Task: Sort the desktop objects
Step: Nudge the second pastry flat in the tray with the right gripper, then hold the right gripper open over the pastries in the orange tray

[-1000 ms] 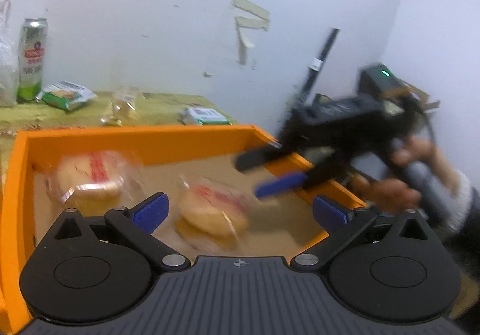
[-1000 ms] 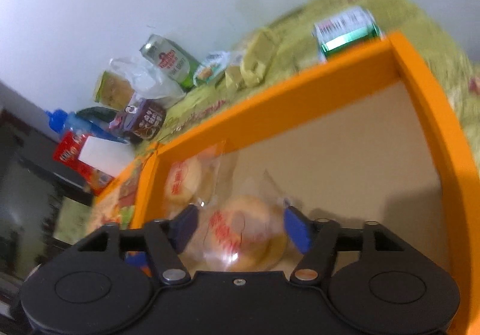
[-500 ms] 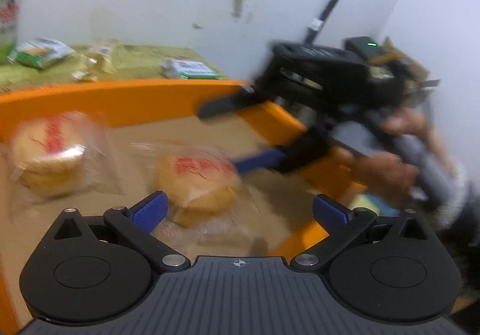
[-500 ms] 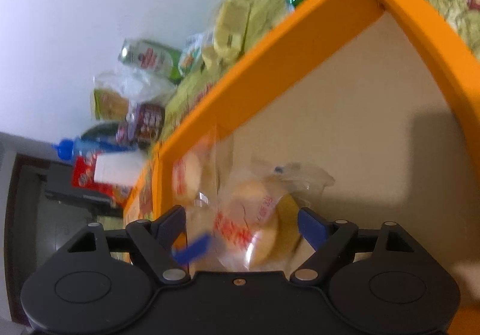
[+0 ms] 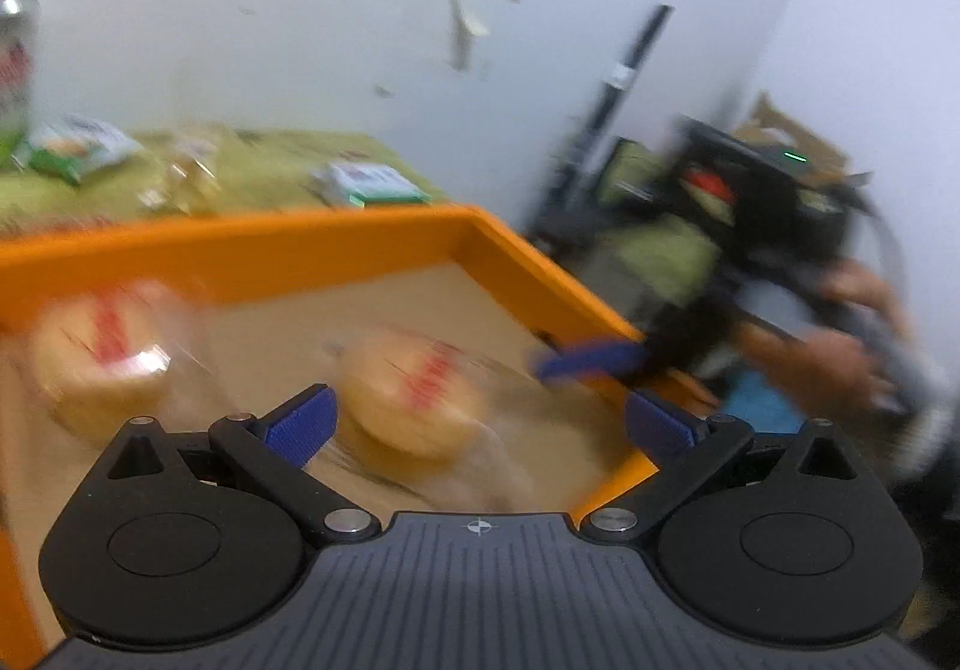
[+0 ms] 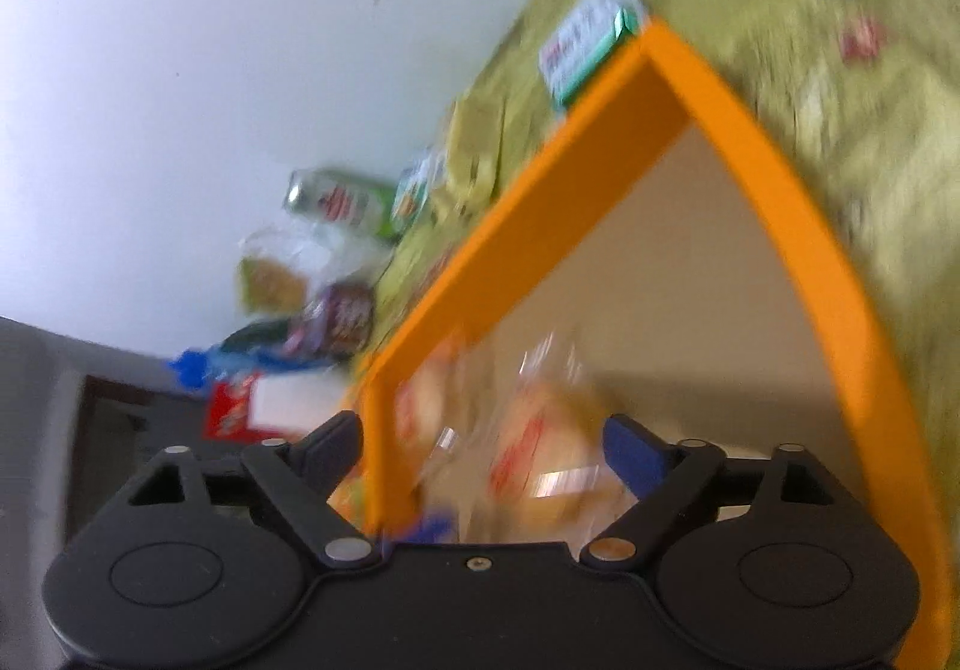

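Two wrapped round buns lie in an orange tray [image 5: 288, 250]: one at the left [image 5: 96, 364], one in the middle [image 5: 414, 388]. My left gripper [image 5: 477, 421] is open and empty, just above and in front of the middle bun. My right gripper [image 6: 480, 448] is open and empty over the tray's near edge, with the buns [image 6: 540, 448] blurred below it. It also shows in the left wrist view [image 5: 588, 358] at the tray's right rim, held by a hand. The tray [image 6: 600, 142] appears tilted in the right wrist view.
Behind the tray on the green cloth lie a green-white packet [image 5: 372, 184], a snack packet [image 5: 78, 148], a clear wrapper [image 5: 180, 178] and a can [image 5: 15, 70]. In the right wrist view, a can [image 6: 342, 202], bags and a blue-capped bottle [image 6: 198, 364] sit left of the tray.
My right gripper has let go of the middle bun, opened, and pulled back to the tray's right rim. The left gripper stays open and shifted slightly right. Both views are blurred by motion.
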